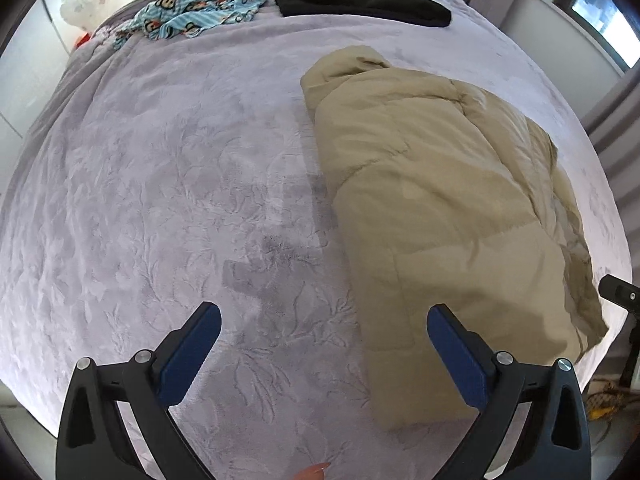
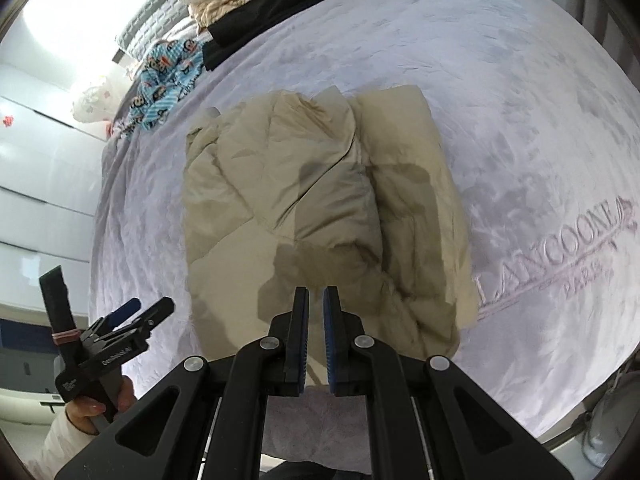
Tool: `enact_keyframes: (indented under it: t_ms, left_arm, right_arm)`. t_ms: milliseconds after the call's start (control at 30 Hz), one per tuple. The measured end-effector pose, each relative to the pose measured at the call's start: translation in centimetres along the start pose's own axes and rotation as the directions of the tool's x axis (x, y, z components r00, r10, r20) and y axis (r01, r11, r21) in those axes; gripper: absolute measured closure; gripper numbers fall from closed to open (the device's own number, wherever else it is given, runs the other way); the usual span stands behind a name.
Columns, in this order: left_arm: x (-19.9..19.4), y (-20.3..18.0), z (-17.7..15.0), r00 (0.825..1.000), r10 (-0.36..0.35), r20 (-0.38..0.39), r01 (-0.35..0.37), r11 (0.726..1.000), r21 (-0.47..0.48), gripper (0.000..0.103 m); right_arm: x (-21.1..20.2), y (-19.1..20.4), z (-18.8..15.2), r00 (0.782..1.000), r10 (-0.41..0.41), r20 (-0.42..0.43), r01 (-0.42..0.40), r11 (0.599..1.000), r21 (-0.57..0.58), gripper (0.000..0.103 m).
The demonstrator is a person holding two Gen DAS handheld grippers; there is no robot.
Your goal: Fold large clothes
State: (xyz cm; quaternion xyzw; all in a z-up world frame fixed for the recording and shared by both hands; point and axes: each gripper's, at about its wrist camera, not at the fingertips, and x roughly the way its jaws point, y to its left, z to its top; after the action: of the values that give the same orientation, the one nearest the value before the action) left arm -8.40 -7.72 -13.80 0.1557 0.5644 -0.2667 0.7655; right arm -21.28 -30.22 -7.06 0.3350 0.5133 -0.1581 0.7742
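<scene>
Currently the folded tan jacket (image 2: 320,216) lies lengthwise ahead of the nearer right gripper (image 2: 316,300), seemingly closed on nothing, with the left gripper (image 1: 324,320) wide apart.

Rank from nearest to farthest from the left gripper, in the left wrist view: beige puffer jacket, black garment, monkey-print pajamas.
From the left gripper:
1. Beige puffer jacket, just ahead, right.
2. Black garment and monkey-print pajamas, both at the far end, black right, pajamas left; too close to call.

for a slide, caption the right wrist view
Right gripper shut above a folded tan coat on a lilac blanket, left gripper off to the side.
</scene>
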Motion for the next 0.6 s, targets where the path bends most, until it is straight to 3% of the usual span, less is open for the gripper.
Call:
enact_keyframes:
  t_ms: [67,133,167,200,367,600]
  left_arm:
    - [0.3,-0.1,0.6,1.000,0.005,-0.009,-0.005,1.000,-0.009,0.000]
    - [0.7,-0.1,1.3,1.000,0.004,-0.017,-0.005,1.000,-0.018,0.000]
    - [0.6,-0.2,1.6,1.000,0.003,-0.020,-0.003,1.000,-0.019,0.000]
    - [1.0,-0.3,2.0,1.000,-0.001,-0.024,0.001,1.000,-0.022,0.000]
    - [2.7,-0.9,3.3,0.998,-0.026,-0.050,0.026,1.000,-0.018,0.000]
    - [4.8,-0.2,5.0,0.982,-0.169,-0.080,0.164,0.984,-0.072,0.000]
  right_arm:
    - [0.4,-0.2,1.0,1.000,-0.009,-0.010,0.009,1.000,-0.007,0.092]
    - [0.8,-0.7,2.3,1.000,-0.021,-0.022,0.021,1.000,-0.015,0.063]
    - [0.9,-1.0,2.8,0.999,-0.030,-0.021,0.029,0.999,-0.015,0.033]
    - [0.9,-1.4,3.3,0.999,-0.037,-0.014,0.036,0.999,-0.017,0.021]
    - [1.6,-3.5,5.8,0.999,-0.034,-0.025,0.033,0.999,-0.019,0.020]
    - [4.2,-7.3,7.8,0.994,0.064,-0.090,-0.063,0.998,0.011,0.000]
